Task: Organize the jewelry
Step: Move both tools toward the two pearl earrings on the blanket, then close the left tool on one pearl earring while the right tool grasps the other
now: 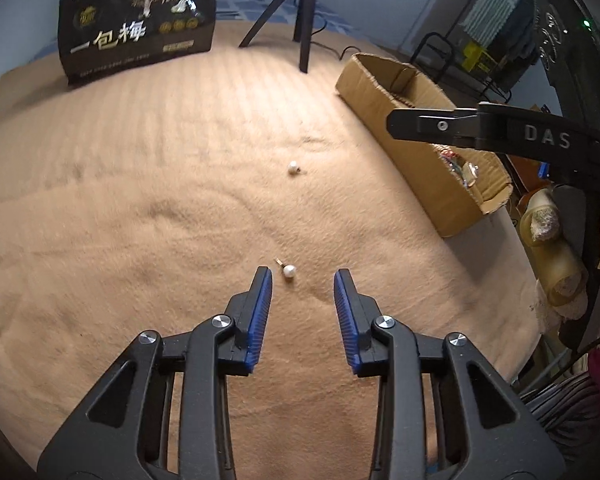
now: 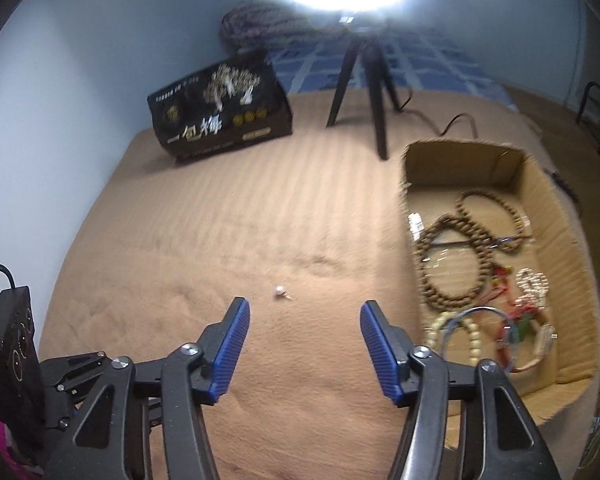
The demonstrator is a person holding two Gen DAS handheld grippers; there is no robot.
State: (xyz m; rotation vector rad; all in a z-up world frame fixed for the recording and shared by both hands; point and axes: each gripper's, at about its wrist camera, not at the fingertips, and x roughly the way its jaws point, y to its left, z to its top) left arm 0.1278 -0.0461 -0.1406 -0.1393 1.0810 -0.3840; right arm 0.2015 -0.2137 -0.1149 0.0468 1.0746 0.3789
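Tan blanket [image 1: 140,200] covers the work surface; its near edge is cut off in both views. Cardboard box [image 2: 540,208] sits on the blanket. From the left wrist view its interior is mostly hidden behind the near wall and the right gripper's arm; only a blurred bit of contents shows. The right wrist view looks straight in: a long brown bead strand [image 2: 460,248] looped across the middle, a pale bead bracelet [image 2: 474,338] and a thin blue hoop at the near end, red cord pieces and a sparkly item beside them (details too blurred to name).

Black snack bag [image 1: 136,28] stands left of the box at the blanket's far side; a black tripod [image 1: 300,12] stands between bag and box, its top cut off.

Two pearl earrings lie on the blanket left of the box. Far pearl earring [image 1: 293,167] appears in both views. Near pearl earring [image 1: 289,271], gold post visible, shows in the left view only.

Left gripper [image 1: 303,276]: fingers spread, nothing held, near pearl earring just ahead of the left tip. Right gripper [image 2: 305,309]: fingers spread wide, nothing held.
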